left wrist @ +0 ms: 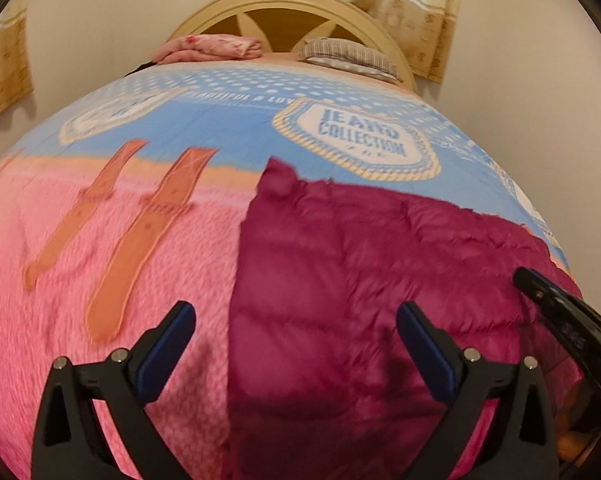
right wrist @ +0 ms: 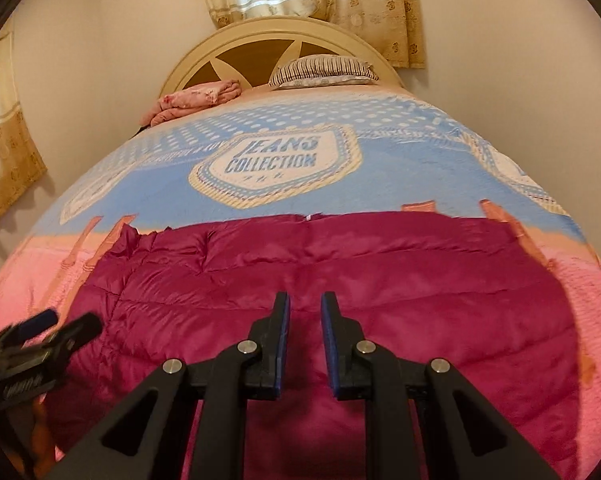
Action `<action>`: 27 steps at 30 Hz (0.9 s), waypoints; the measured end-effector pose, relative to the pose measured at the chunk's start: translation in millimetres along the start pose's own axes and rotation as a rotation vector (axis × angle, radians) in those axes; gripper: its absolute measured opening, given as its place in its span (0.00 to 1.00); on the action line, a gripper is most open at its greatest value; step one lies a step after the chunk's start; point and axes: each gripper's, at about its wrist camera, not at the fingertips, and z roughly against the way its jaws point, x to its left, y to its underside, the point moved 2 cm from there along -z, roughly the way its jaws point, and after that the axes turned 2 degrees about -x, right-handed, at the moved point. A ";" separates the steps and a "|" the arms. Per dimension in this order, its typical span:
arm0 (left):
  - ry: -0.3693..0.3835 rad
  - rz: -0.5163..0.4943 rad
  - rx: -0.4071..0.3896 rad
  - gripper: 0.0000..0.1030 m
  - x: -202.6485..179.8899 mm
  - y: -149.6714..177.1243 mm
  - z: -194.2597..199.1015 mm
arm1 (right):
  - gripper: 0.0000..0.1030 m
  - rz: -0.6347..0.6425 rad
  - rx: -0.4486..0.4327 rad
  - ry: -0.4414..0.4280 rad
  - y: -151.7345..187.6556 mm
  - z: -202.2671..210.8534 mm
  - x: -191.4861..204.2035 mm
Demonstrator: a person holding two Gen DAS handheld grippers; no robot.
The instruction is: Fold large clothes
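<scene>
The jacket is spread flat on the bed. The left gripper is held wide, empty; the right gripper is narrowed on nothing. One side edge should be pinched at two well-spaced points, then carried across evenly.
</scene>
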 end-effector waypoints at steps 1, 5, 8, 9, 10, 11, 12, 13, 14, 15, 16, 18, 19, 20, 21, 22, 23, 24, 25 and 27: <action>-0.002 0.004 0.009 1.00 -0.1 4.1 -2.6 | 0.15 0.012 0.010 0.011 3.6 -6.8 2.8; -0.015 0.004 0.044 1.00 -5.1 10.7 -16.3 | 0.15 0.014 0.029 0.021 16.8 -17.4 2.5; -0.015 -0.001 0.039 1.00 -8.7 13.9 -17.3 | 0.15 0.025 0.030 0.020 22.5 -22.1 -0.8; -0.016 -0.003 0.040 1.00 -9.4 14.1 -18.7 | 0.15 0.032 0.038 0.021 23.3 -25.4 -0.7; -0.018 -0.002 0.042 1.00 -9.2 14.5 -20.5 | 0.15 0.032 0.044 0.021 23.1 -26.9 -1.6; -0.018 0.001 0.046 1.00 -9.4 15.7 -21.3 | 0.15 0.032 0.052 0.021 23.2 -29.2 -2.2; -0.018 0.008 0.051 1.00 -9.0 16.5 -22.8 | 0.15 0.031 0.063 0.019 23.7 -32.2 -2.5; -0.014 0.018 0.057 1.00 -7.9 17.2 -23.7 | 0.15 0.031 0.068 0.019 24.3 -32.9 -2.8; -0.010 0.025 0.062 1.00 -6.9 17.7 -23.7 | 0.15 0.032 0.071 0.021 24.6 -33.5 -2.6; -0.006 0.032 0.068 1.00 -5.7 18.2 -23.1 | 0.15 0.037 0.071 0.026 25.0 -33.7 -1.5; -0.004 0.035 0.073 1.00 -5.0 19.0 -21.5 | 0.15 0.042 0.071 0.030 24.6 -34.8 -0.9; 0.000 0.030 0.075 1.00 -4.8 21.8 -16.0 | 0.15 0.045 0.070 0.032 24.8 -34.9 -0.8; 0.000 0.027 0.072 1.00 -5.2 24.1 -12.6 | 0.15 0.044 0.070 0.031 24.9 -34.8 -0.4; 0.002 0.026 0.067 1.00 -5.2 26.9 -9.0 | 0.15 0.041 0.069 0.028 24.7 -34.3 -1.1; 0.012 0.031 0.057 1.00 -4.2 30.0 -4.2 | 0.15 0.037 0.068 0.025 24.5 -34.4 -1.4; 0.027 0.049 0.042 1.00 -1.6 33.9 1.6 | 0.15 0.034 0.068 0.022 25.4 -33.1 -1.7; 0.048 0.075 0.027 1.00 1.3 37.9 7.1 | 0.15 0.031 0.068 0.019 25.5 -33.0 -1.9; 0.077 0.118 0.005 1.00 8.1 43.1 14.3 | 0.15 0.030 0.068 0.018 24.8 -33.4 -1.9; 0.113 0.176 -0.019 1.00 17.3 50.3 22.4 | 0.15 0.029 0.067 0.017 24.7 -33.5 -2.5; 0.154 0.304 -0.044 1.00 34.5 66.3 32.8 | 0.15 0.027 0.066 0.014 25.1 -33.1 -2.8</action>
